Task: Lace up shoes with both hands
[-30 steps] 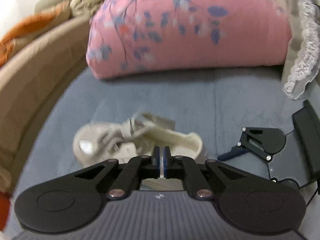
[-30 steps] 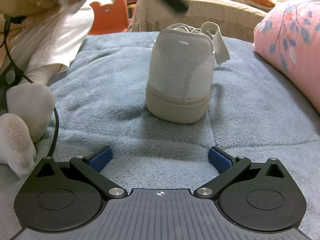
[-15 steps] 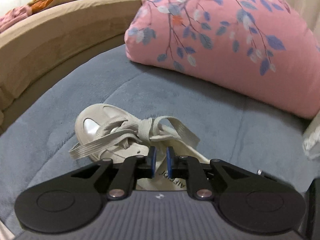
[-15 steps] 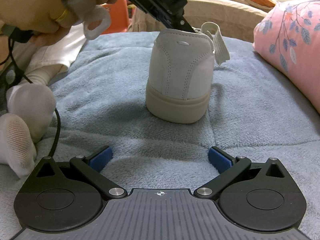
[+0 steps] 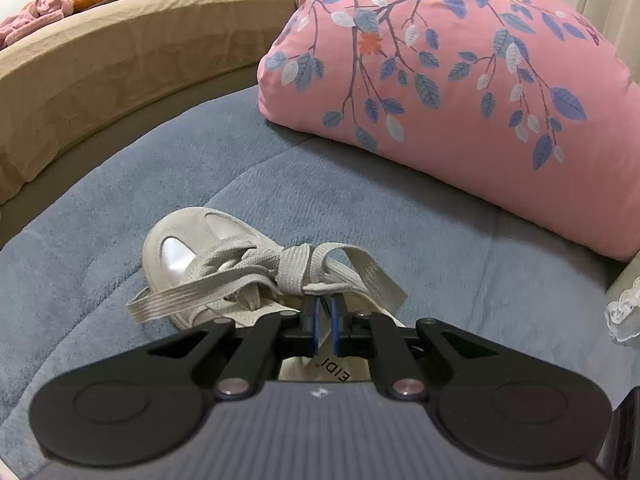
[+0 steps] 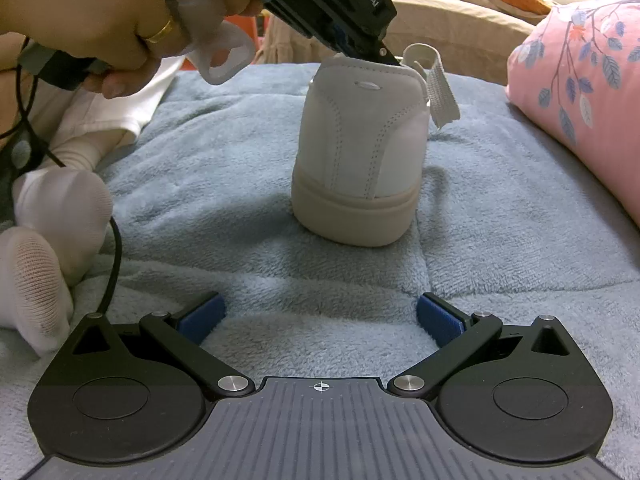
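moved: left gripper (image 5: 325, 314) came closer to the lace (image 5: 320, 289).
left jaws: nearly together, not yet pinching.
right gripper (image 6: 319, 317): spread wide, idle.
risk: lace slips; shoe (image 6: 360, 152) tips.

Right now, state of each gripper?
Left gripper: nearly shut, jaws a small gap apart at the lace over the shoe; cannot tell if it grips.
Right gripper: open, empty, back from the shoe's heel.
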A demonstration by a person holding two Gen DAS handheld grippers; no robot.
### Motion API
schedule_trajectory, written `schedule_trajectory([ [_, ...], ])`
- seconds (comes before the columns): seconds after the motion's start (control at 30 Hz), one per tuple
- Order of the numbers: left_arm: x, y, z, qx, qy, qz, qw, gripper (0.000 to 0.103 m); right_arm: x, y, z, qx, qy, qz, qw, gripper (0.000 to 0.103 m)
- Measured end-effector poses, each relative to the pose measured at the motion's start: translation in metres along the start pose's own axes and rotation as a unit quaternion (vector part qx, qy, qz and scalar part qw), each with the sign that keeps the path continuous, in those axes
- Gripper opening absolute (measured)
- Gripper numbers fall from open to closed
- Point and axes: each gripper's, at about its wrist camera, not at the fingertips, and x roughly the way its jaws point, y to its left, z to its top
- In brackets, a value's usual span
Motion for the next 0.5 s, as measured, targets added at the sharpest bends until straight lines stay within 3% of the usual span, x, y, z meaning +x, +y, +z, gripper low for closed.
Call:
schedule_trajectory([
  [0.13,0.001,-0.001,0.000,-0.009,-0.004,0.009,0.9999,0.006,0.000,0.000,0.000,0.000,0.000,0.000,1.000,0.103],
  [0.27,0.001,-0.011,0.001,0.034,0.006,0.025,0.9991,0.003,0.000,0.000,0.000,0.000,0.000,0.000,1.000,0.103],
  [0.5,0.006,-0.013,0.002,0.074,0.041,0.021,0.9962,0.002,0.000,0.000,0.000,0.000,0.000,0.000,1.000,0.103],
])
